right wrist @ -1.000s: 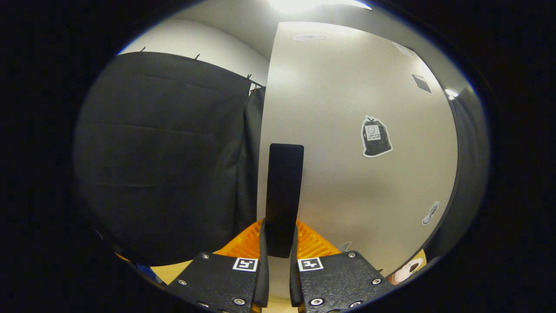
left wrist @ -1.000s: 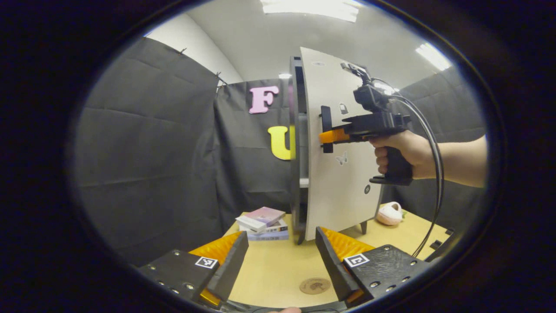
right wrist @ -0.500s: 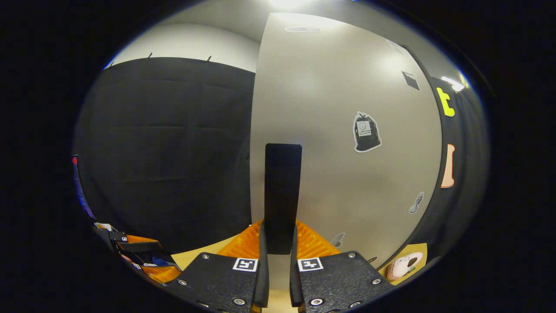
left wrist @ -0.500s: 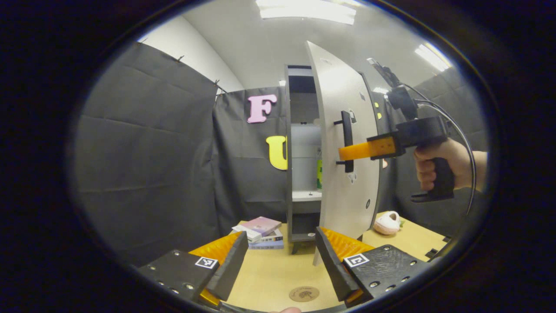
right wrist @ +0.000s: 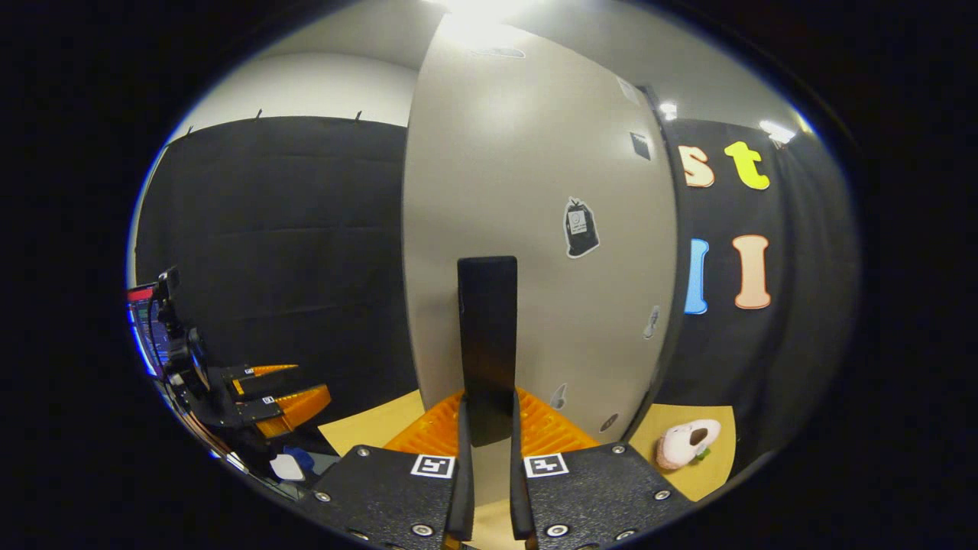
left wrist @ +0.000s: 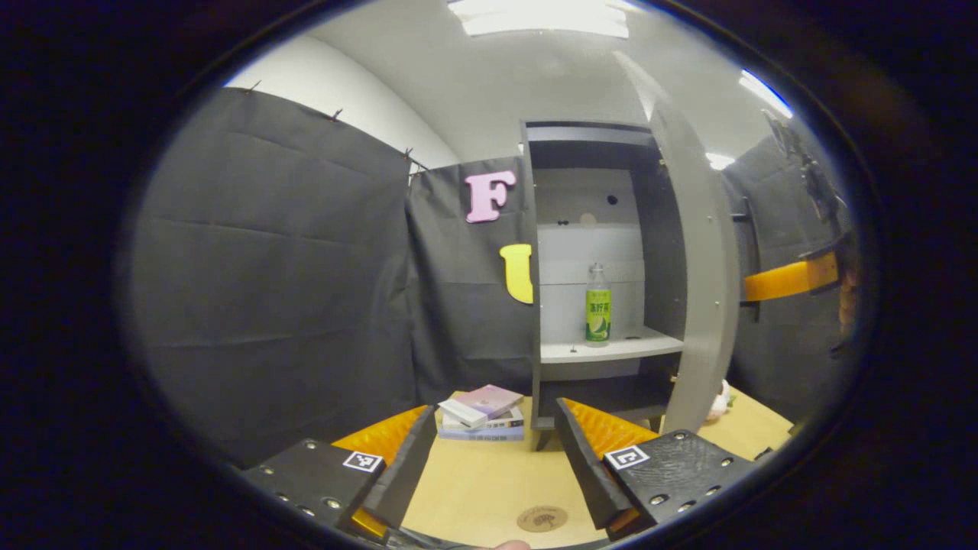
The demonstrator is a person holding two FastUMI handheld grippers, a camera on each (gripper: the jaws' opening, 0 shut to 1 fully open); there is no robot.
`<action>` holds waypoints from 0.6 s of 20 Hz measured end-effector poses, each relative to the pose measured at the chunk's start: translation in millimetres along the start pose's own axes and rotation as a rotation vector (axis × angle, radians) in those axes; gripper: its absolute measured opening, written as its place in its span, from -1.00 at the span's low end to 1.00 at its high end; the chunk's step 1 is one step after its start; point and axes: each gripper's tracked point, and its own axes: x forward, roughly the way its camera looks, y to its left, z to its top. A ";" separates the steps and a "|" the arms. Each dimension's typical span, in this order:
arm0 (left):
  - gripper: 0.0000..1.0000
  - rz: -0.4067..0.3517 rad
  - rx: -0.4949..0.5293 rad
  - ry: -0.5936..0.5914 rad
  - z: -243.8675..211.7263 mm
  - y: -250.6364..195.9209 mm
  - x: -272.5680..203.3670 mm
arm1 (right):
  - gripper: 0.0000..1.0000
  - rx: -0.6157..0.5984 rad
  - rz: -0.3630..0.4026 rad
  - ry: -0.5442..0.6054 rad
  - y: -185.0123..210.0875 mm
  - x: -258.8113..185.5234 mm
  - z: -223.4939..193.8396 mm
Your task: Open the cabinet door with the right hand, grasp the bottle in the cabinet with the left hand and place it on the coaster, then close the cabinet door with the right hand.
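The cabinet (left wrist: pixel 588 145) stands wide open, and its pale door (left wrist: pixel 704 260) is swung out to the right. On the white shelf (left wrist: pixel 611 349) inside, a clear bottle with a green label (left wrist: pixel 597 304) stands upright. A round cork coaster (left wrist: pixel 542 519) lies on the wooden table just ahead of my left gripper (left wrist: pixel 493 458), which is open and holds nothing. In the right gripper view, my right gripper (right wrist: pixel 487 428) is shut on the door's black handle (right wrist: pixel 487 336). From the left gripper view, the right gripper (left wrist: pixel 787 279) reaches in behind the door's edge. The left gripper (right wrist: pixel 267 397) hovers at the far left of the right gripper view.
A small stack of books (left wrist: pixel 483 412) lies on the table (left wrist: pixel 489 481) left of the cabinet's foot. A pale plush toy (right wrist: pixel 688 443) sits on the table beyond the door. Black cloth walls close in the booth on all sides.
The right gripper has pulled the door from nearly closed to wide open, keeping hold of the handle. The shelf and bottle have come into sight. My left gripper stays low and open.
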 end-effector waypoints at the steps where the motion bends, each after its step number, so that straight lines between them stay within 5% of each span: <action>1: 0.79 0.003 -0.013 0.006 0.3 -2.4 0.8 | -0.63 0.009 -0.011 -0.003 -4.7 -3.5 -0.1; 6: 0.79 -0.013 0.032 0.054 -3.6 -38.0 14.2 | -0.60 0.053 -0.064 -0.056 -43.6 -50.8 -5.9; 12: 0.78 -0.089 0.034 0.039 8.8 -90.4 25.2 | -0.62 -0.014 -0.326 -0.125 -112.3 -79.3 -4.2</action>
